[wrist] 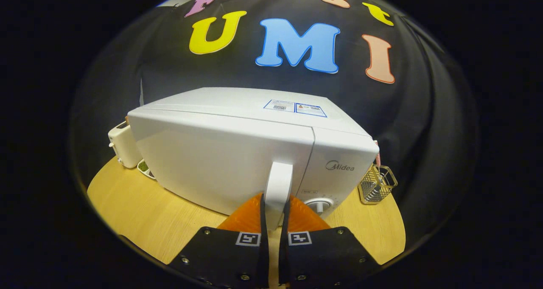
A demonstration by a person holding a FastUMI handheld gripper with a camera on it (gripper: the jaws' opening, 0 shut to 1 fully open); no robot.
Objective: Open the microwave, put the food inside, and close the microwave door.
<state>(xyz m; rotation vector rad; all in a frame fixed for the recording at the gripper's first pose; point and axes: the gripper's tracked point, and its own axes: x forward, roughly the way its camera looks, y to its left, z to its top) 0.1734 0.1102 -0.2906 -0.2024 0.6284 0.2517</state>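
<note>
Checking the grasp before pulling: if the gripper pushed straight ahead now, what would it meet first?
The gripper already has the microwave door handle between its fingers; straight on, it would likely meet the door right behind.

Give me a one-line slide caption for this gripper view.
Gripper shut on the white microwave's door handle, door closed, on a wooden table.

Microwave (237, 153): smooth white shell, slight sheen; its handle (278, 187) glossy plastic, gripper (273, 214) fingers pressed on both sides of it. Table (140, 212) under it: matt light wood grain. Wire metal basket (376, 183) right of microwave. Matt cloth wall (424, 110) behind.
</note>
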